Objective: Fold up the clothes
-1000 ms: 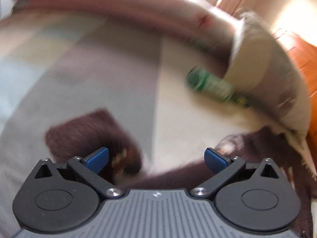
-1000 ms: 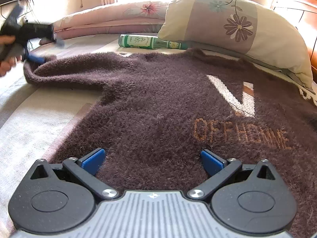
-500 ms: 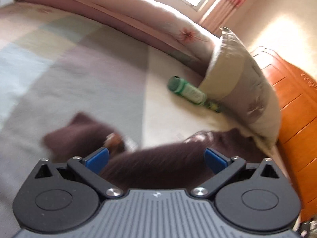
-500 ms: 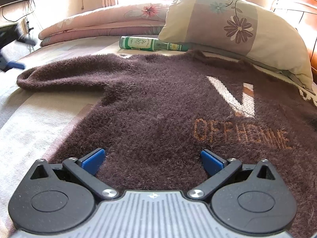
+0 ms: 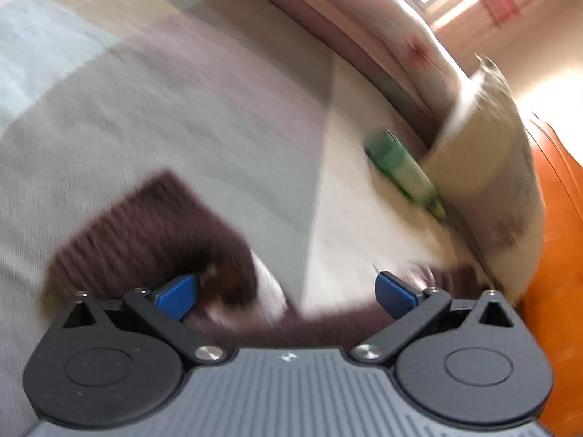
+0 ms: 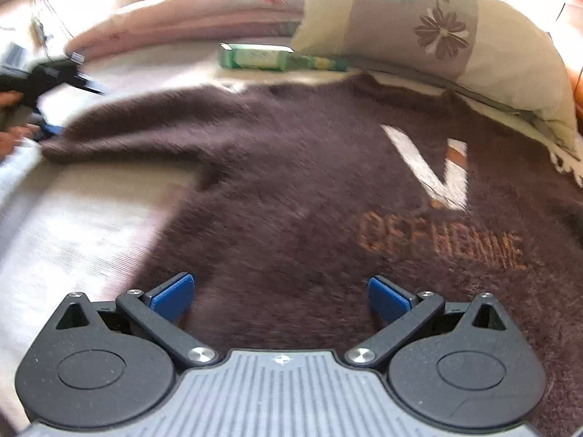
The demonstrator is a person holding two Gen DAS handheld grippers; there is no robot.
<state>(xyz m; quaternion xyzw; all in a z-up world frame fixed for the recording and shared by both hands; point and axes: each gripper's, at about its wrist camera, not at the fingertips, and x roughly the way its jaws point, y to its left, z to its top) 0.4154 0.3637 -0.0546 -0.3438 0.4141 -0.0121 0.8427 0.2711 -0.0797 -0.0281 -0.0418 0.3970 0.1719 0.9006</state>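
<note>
Showing only rightward: sweater (image 6: 309,189) lettering (image 6: 441,244).

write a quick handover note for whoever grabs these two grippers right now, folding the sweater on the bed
Left gripper: open, holding nothing, down at the sleeve cuff at the sweater's far left end; the left view is blurred.
Right gripper: open, empty, low over the sweater body near its lower edge.
Sweater: dark brown, spread flat on the bed, lettering up, left sleeve stretched out sideways.
Nearby: green bottle lying beside the pillow, just beyond the collar.
Done: sweater laid out. No fold is visible.
Left: probably grip the cuff, bring the sleeve across the body, then fold the rest.
</note>
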